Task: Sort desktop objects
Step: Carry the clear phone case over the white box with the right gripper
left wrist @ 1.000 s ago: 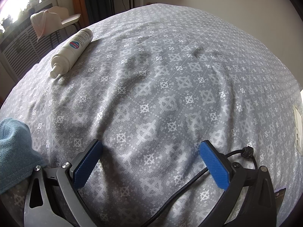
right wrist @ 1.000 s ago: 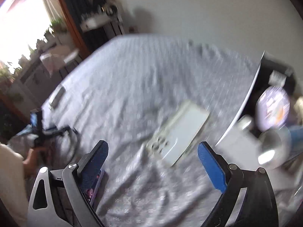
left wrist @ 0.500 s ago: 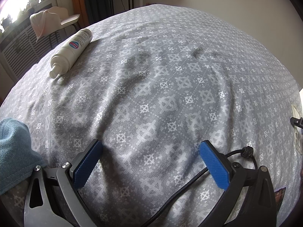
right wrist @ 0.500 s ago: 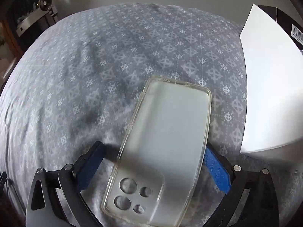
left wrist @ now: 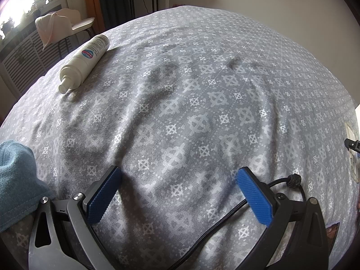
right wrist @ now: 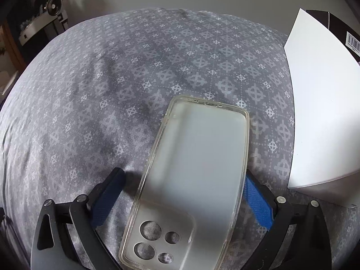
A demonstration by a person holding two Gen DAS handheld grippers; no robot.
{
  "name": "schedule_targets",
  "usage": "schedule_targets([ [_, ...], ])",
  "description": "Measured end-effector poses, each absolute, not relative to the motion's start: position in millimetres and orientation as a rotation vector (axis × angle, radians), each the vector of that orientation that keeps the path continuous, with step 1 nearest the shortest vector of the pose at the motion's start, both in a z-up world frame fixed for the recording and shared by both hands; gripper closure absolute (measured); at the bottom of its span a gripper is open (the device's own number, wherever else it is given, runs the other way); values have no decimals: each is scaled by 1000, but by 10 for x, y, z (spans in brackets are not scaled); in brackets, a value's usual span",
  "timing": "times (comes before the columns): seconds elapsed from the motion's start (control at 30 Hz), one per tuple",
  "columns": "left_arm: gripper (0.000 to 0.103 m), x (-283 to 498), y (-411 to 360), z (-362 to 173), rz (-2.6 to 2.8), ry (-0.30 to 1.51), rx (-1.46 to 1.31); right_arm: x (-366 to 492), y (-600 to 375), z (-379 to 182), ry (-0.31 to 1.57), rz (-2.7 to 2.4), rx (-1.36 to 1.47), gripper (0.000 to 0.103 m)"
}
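The work surface is a grey patterned cloth (left wrist: pixel 191 103) with light cross-shaped motifs, creased in several places.

Right gripper (right wrist: pixel 184 193): the gripper points steeply down at the cloth. A clear phone case (right wrist: pixel 193 175) lies flat on the cloth between its two blue-padded fingers (right wrist: pixel 258 202), open side up, with the camera cut-outs at the end nearest the gripper body. The jaws are closing. The right pad lies at or against the case's right edge. The left pad stands just apart from the left edge, with a strip of cloth showing between them. The case is therefore not clamped. A white box (right wrist: pixel 324 117) stands on the cloth just to the right of the case, not touching it. A black box with a barcode label (right wrist: pixel 346 33) sits behind the white box.

Left gripper (left wrist: pixel 177 193): the jaws stand wide apart over bare cloth, with nothing between the blue pads. A black braided cable (left wrist: pixel 225 225) runs across the cloth beneath the right finger. A white bottle (left wrist: pixel 85 61) lies on its side at the far left of the cloth, well apart from the gripper. A blue-green fabric item (left wrist: pixel 15 180) lies at the left edge, beside the left finger. A chair (left wrist: pixel 67 27) draped with a pale cloth stands beyond the surface.
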State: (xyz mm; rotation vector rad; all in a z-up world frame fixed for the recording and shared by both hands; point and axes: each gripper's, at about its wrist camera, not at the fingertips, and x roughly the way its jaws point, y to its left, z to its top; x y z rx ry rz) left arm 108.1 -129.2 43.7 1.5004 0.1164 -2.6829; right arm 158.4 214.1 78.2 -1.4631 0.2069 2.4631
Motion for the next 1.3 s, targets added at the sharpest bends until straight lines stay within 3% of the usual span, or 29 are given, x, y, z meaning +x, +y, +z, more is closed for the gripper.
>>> schedule_targets([
  [0.07,0,1080,-1291,436,-2683,116,1500,1623,2140,822,215,2485,-1466,23],
  [0.53,0,1080,-1294,436,-2683,117,1500,1872,1833,1288,197,2663,-1373,24],
  [0.87,0,1082,-1293,437,-2683,116,1500,2070,1783,1866,291,2777,-1249,24],
  [1.1,0,1081,-1292,436,-2678,123,1497,2406,2162,2494,398,2794,-1114,24],
  [1.3,0,1076,-1301,437,-2677,121,1496,2963,2893,2964,335,2655,-983,24],
])
